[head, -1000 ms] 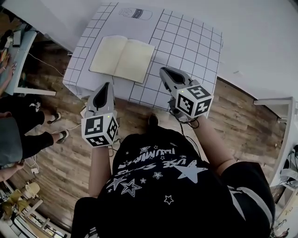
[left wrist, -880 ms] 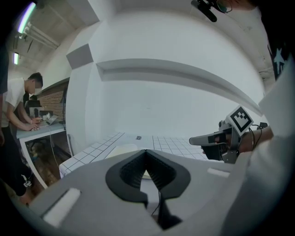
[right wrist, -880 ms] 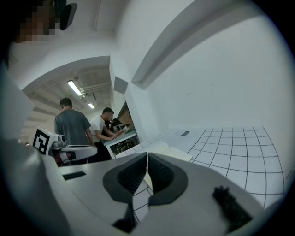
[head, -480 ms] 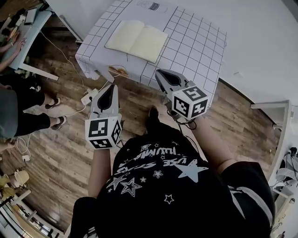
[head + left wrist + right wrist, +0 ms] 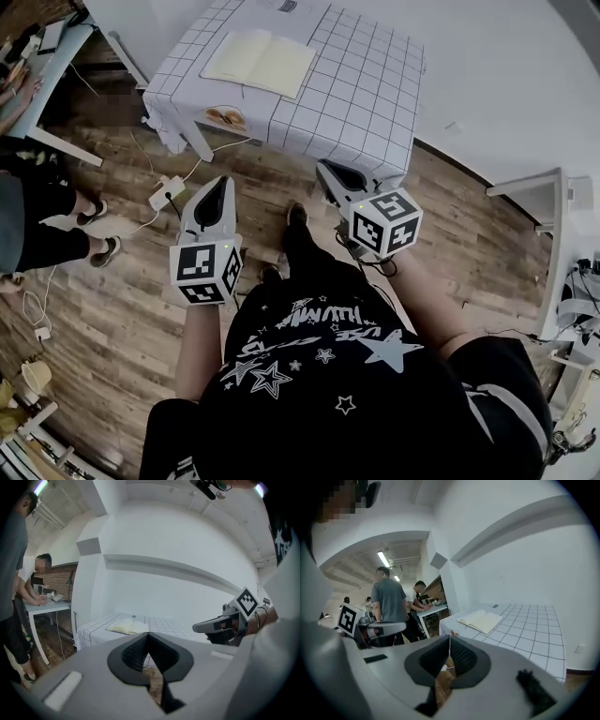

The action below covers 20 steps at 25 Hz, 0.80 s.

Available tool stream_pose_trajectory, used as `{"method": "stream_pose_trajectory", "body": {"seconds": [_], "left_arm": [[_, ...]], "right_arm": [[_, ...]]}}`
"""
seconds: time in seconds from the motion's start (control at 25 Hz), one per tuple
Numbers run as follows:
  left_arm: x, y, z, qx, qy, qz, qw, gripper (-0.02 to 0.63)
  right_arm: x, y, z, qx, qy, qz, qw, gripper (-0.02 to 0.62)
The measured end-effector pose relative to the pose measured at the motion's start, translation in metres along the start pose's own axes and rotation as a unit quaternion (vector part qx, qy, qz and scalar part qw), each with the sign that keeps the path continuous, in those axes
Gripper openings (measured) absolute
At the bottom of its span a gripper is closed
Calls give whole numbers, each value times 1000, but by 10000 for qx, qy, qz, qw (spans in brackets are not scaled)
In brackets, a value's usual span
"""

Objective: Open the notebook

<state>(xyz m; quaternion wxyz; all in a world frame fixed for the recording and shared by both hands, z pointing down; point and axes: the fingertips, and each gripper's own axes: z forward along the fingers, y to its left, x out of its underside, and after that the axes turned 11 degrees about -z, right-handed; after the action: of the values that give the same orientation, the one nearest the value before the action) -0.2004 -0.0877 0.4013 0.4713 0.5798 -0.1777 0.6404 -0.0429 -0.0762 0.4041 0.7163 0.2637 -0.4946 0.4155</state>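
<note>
Notebook (image 5: 260, 61) lies open, pale pages up, on the table (image 5: 366, 112), at about 11 o'clock in my head view, near the far left corner of the grid cloth (image 5: 375, 66). Both grippers hang over the wood floor (image 5: 112, 309), well short of the table.

My left gripper (image 5: 222, 183) has its jaws pressed together with nothing between them. Its own view shows the pads meeting, with the notebook (image 5: 126, 627) beyond at 12 o'clock. My right gripper (image 5: 330, 171) is likewise closed and empty, and from its camera the notebook (image 5: 481, 620) sits at 1 o'clock.

Writing is scarce. Each marker cube (image 5: 204, 272) carries black-and-white squares and no letters. White lettering and stars on the person's black shirt (image 5: 319, 347) run upside down to me, and I cannot make the words out. A dark printed label (image 5: 286, 6) on the cloth at 12 o'clock is cut by the top edge and too small to read. A small brown picture (image 5: 225, 117) sits on the cloth's hanging edge, and I cannot tell what it shows.

At 9 o'clock, people (image 5: 47, 234) are cut off by the frame's edge, with only legs and shoes showing. A white power strip (image 5: 167, 192) lies on the floor, its cable trailing toward the table. The right gripper view shows people (image 5: 391, 602) at a desk (image 5: 433, 607), small and dim.
</note>
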Motion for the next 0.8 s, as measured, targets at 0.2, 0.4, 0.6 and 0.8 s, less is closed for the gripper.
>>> {"method": "stream_pose_trajectory", "body": {"seconds": [0.2,0.4,0.6,0.8], "left_arm": [[17,-27,-14,275,114,-28,9996,9],[25,-54,-22,358,140,20,9993,9],[18,-78,-21,211,57,63,9997,9],[10,-100,-30,5,-150,68,9999,9]], "right_arm": [[12,4,-42,327,22,96,9994,18],[21,2,-66,377,-31,140,9992,17],[10,-8,-74,168,-228,68,9996,17],[9,-1,-85,-214,-265,-47,9994,17]]}}
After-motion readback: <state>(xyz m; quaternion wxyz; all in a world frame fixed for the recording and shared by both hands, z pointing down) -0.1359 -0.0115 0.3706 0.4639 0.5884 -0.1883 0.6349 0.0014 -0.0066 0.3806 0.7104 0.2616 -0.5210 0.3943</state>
